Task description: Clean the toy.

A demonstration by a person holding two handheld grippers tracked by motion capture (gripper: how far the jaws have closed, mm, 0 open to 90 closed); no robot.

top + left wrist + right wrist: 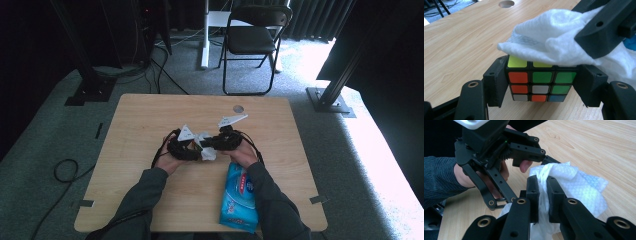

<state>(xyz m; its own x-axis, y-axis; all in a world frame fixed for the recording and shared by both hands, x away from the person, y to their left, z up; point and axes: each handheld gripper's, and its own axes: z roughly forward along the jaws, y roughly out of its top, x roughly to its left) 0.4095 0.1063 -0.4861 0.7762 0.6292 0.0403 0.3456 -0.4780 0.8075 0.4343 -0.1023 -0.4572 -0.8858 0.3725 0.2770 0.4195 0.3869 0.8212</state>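
A: High view, entry one?
B: Both grippers met mid-tabletop (150, 115); blue tissue pack (239, 196) lay near the right forearm.
A: Left gripper view?
B: Left gripper (541, 83) clamped on a Rubik's cube (542, 83), a jaw on each side; a white wipe (549, 42) draped on the cube's top face, coming from the upper right.
A: Right gripper view?
B: Right gripper (542, 195) pinched together on the wipe (574, 187); the cube sat just beyond, under the cloth, so wiping likely ran across its top.

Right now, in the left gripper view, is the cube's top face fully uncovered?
No: the white tissue drapes over most of the top of the cube, which the left gripper clamps at both sides.
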